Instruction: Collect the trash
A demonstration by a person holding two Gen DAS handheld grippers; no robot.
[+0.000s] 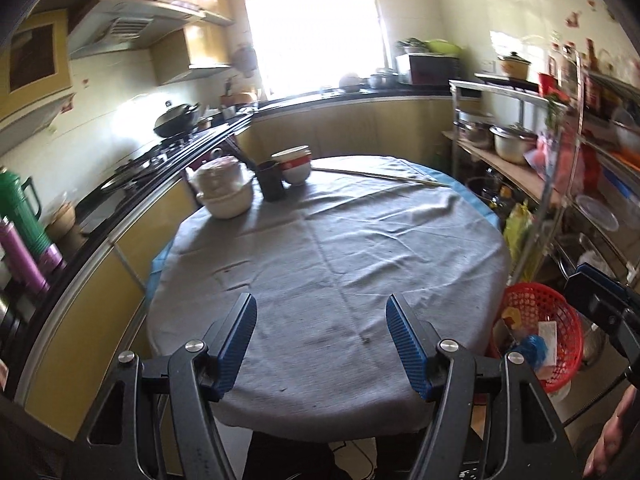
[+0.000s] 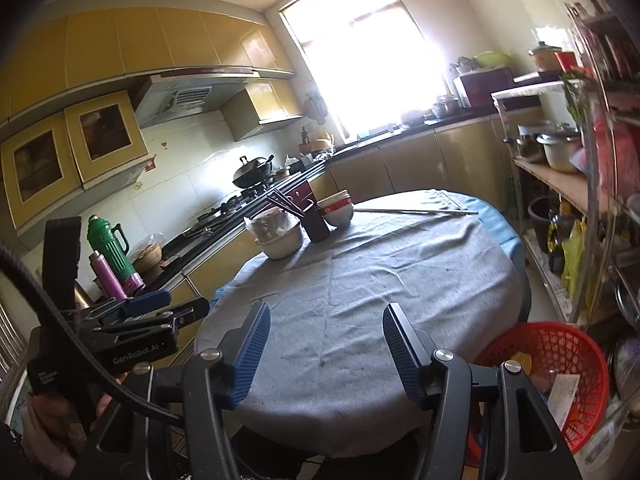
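Over at the left of the right wrist view, the left gripper [image 2: 176, 306] hangs beside the counter, and in its own view its blue fingers [image 1: 238, 344] stand apart over the grey tablecloth [image 1: 332, 248], grasping nothing. Centre frame, the right gripper [image 2: 326, 350] likewise has its jaws released and empty above the cloth, with stacked bowls [image 2: 280, 234] and a dark cup [image 2: 318, 224] at the far edge. Lower right, trash [image 2: 560, 394] lies inside the red basket [image 2: 560, 344] just beside the table.

Both wrist cameras look down and forward from the near edge, sharing the round table [image 1: 340, 240] and window [image 2: 368, 60].
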